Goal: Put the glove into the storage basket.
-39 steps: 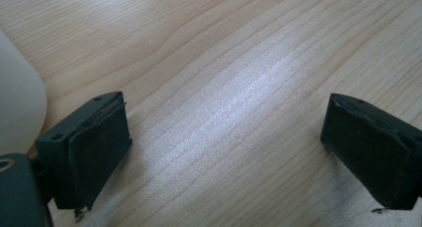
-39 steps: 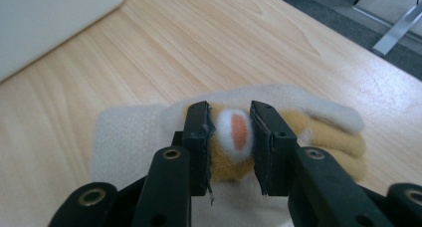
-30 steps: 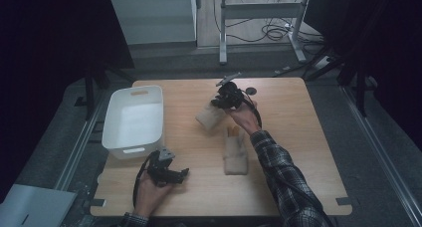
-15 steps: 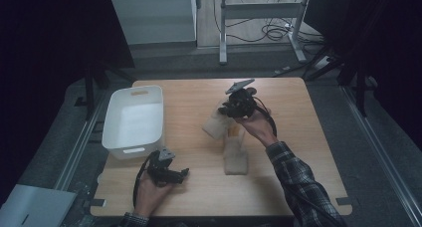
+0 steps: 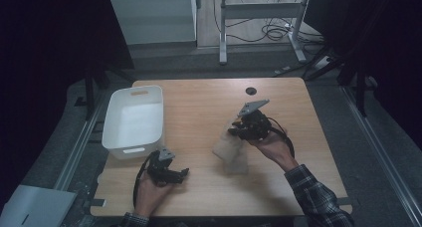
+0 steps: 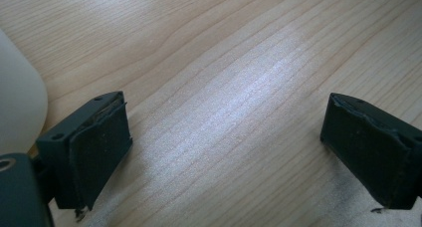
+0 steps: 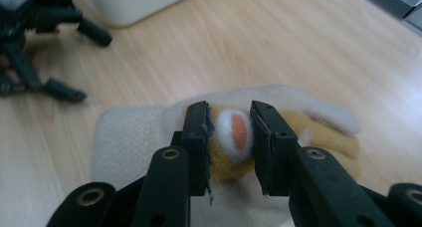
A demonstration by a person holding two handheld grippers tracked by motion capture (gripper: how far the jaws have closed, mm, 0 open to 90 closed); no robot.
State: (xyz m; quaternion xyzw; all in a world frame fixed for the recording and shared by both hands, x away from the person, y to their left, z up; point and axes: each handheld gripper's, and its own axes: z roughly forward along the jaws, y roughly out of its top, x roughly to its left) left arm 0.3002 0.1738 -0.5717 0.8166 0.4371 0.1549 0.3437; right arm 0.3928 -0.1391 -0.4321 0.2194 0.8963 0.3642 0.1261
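Starting at the near edge of the wooden table [image 5: 199,107], we see the left gripper [image 5: 182,173] held low in a hand, its jaws standing wide apart over bare wood with nothing between them. In the left gripper view a white rounded wall sits just beside one jaw. Farther in, near the middle of the table, we find the right gripper [image 7: 230,137], its jaws clamped on a soft toy [image 7: 234,137]: the pads press on either side of a white patch with an orange centre, set in tan plush. Under the toy we see a cream cloth [image 7: 124,137], which in the high view shows as a pale, blurred shape below and to the left of the gripper. Beyond the left gripper, along the table's left side, stands a white bin [image 5: 132,147]. At the far edge we note a small dark hole [image 5: 251,91].
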